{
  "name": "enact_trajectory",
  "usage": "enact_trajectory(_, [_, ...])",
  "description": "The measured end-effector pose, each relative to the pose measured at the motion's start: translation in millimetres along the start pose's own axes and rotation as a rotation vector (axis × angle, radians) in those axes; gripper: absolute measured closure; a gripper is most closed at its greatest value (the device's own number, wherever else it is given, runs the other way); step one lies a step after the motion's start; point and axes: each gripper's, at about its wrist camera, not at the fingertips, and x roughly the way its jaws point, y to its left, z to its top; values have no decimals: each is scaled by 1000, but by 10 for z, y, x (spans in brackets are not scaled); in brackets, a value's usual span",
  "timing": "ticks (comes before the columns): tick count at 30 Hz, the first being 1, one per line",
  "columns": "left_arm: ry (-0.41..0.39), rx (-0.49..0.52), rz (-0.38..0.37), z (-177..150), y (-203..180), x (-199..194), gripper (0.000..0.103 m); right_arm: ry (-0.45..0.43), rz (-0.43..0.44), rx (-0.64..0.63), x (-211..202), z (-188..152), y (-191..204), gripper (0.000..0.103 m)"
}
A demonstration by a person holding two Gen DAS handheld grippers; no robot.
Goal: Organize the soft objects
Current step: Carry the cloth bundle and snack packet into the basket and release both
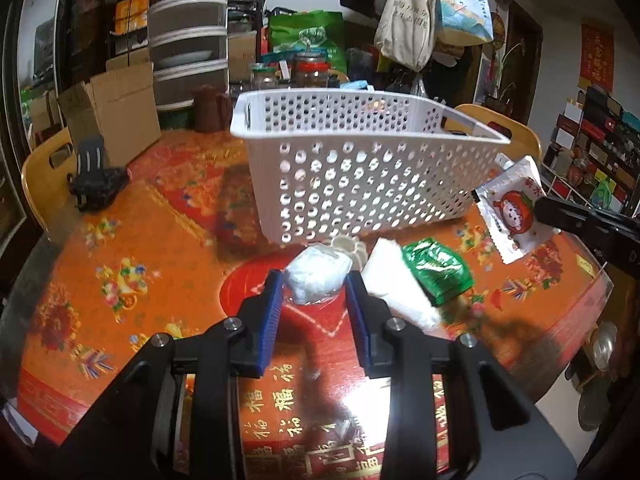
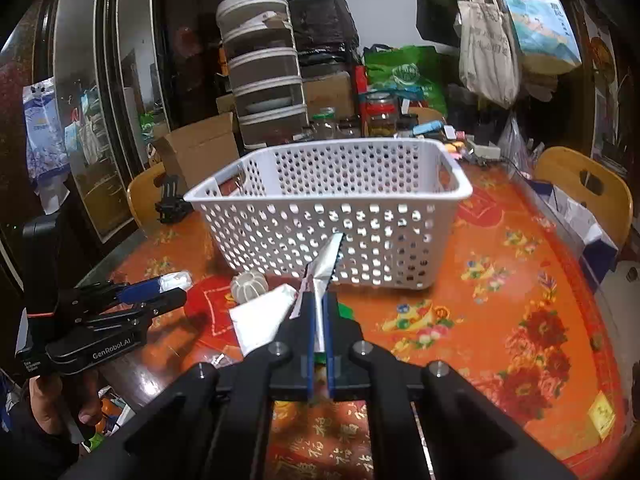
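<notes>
A white perforated basket (image 1: 360,168) stands on the red patterned table (image 1: 120,264); it also shows in the right wrist view (image 2: 328,216). My left gripper (image 1: 314,284) is shut on a clear-wrapped white soft bundle (image 1: 318,276), held just above the table. My right gripper (image 2: 319,304) is shut on a white cartoon-printed packet (image 2: 326,264), seen edge-on; in the left wrist view the packet (image 1: 512,208) hangs right of the basket. A white tissue pack (image 1: 396,284) and a green packet (image 1: 438,272) lie in front of the basket.
A small white ribbed object (image 2: 248,286) lies by the basket's front. A black clip stand (image 1: 94,176) and a cardboard box (image 1: 116,112) sit at the table's far left. Jars (image 1: 308,70) and stacked containers stand behind the basket. Wooden chairs (image 2: 584,184) ring the table.
</notes>
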Motion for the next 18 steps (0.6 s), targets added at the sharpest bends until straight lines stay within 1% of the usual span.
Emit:
enact_trajectory(4, [-24, 11, 4, 132, -28, -143, 73, -20, 4, -13, -106, 121, 19, 100])
enact_trajectory(9, [-51, 6, 9, 342, -15, -284, 73, -67, -1, -34, -274, 357, 36, 100])
enact_trajectory(14, [-99, 13, 7, 695, -19, -449, 73, -90, -11, -49, -314, 659, 13, 100])
enact_trajectory(18, [-110, 19, -2, 1044, -23, -456, 73, -87, -25, -51, -217, 949, -24, 100])
